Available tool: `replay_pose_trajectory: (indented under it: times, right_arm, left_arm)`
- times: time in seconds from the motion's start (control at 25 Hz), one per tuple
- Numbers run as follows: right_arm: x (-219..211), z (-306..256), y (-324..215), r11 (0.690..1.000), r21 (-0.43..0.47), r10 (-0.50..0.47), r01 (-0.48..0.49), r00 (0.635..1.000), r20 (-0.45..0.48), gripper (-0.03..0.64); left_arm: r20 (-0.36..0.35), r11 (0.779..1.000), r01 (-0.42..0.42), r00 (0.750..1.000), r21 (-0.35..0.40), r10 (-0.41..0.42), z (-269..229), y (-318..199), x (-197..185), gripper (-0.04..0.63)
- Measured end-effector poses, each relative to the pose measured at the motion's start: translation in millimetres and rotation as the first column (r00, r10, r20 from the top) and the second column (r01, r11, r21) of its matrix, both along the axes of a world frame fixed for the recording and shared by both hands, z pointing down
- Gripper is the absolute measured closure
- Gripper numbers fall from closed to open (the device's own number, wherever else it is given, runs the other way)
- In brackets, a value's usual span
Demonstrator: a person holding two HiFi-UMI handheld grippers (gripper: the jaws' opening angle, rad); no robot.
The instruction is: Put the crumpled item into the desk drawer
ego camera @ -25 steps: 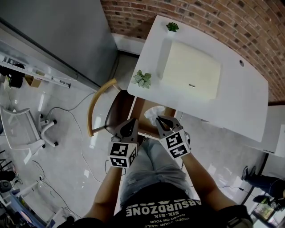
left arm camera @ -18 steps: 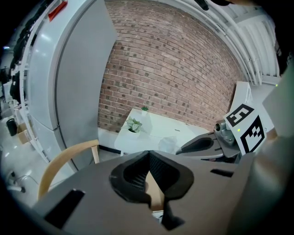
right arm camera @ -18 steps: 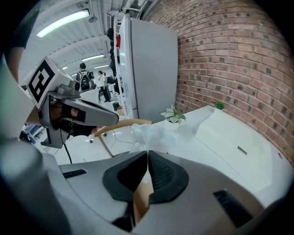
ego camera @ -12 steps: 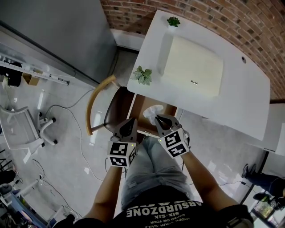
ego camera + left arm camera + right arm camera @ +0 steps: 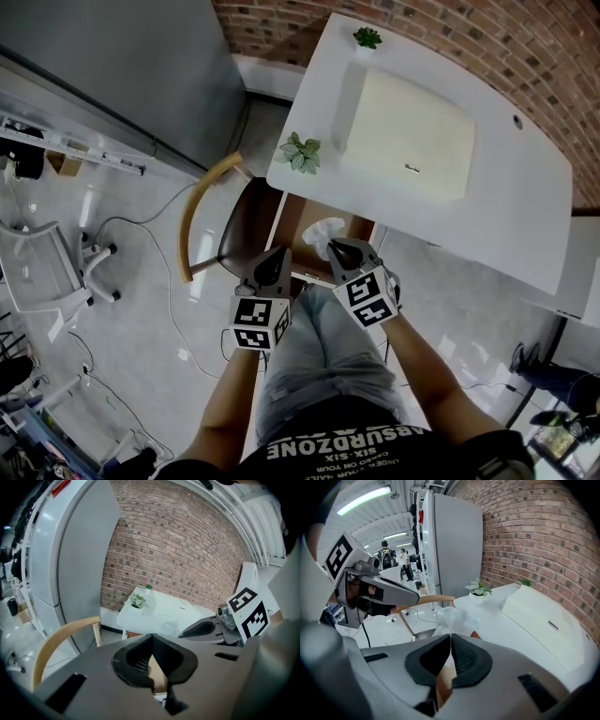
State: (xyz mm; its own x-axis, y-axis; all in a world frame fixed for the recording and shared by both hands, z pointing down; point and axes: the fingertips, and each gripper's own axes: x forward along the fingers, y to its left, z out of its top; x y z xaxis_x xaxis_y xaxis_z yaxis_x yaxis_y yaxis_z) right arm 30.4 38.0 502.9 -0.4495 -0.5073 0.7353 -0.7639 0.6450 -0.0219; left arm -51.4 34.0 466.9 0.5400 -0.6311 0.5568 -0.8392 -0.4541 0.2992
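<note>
The white desk point(image 5: 506, 206) stands against the brick wall, with a wooden chair point(image 5: 246, 225) pushed to its near left corner. Its brown drawer point(image 5: 305, 217) is pulled out toward the person. The crumpled item point(image 5: 325, 234), a pale, filmy wad, appears to lie inside the open drawer near its front. In the right gripper view it sits just beyond the jaw tips and apart from them.

The left gripper point(image 5: 277, 253) and right gripper point(image 5: 336, 246) hover side by side at the drawer's front edge. Each has its jaws pressed together at the tips with nothing between them.

By my reading the placing itself is done, since the wad is let go and is inside. What seems left is closing the drawer. That would call for setting the closed tips against the drawer front and pushing straight toward the desk. The wad should be kept low so that it does not catch under the desktop.

Little writing can be read:
- The person's dark shirt point(image 5: 337, 441) carries "ABSURDZONE" in large letters. The smaller lines beside it are too fine to make out.
- The cream cover point(image 5: 408, 136) on the desktop bears a small dark mark point(image 5: 410, 169) that is too small to read.
- A red label point(image 5: 61, 486) on the grey cabinet is also illegible.
- The marker cubes show only black-and-white square patterns.
</note>
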Motion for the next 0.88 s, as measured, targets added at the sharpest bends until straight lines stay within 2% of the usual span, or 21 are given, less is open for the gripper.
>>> replay_pose_trajectory:
  times: [0.88]
  right_arm:
    - [-1,36,3,0.999,-0.053,-0.007,0.006,1.000,-0.020,0.614]
  left_arm:
    - [0.018,1.000,-0.002,1.000,-0.027,0.003,25,0,3,0.592]
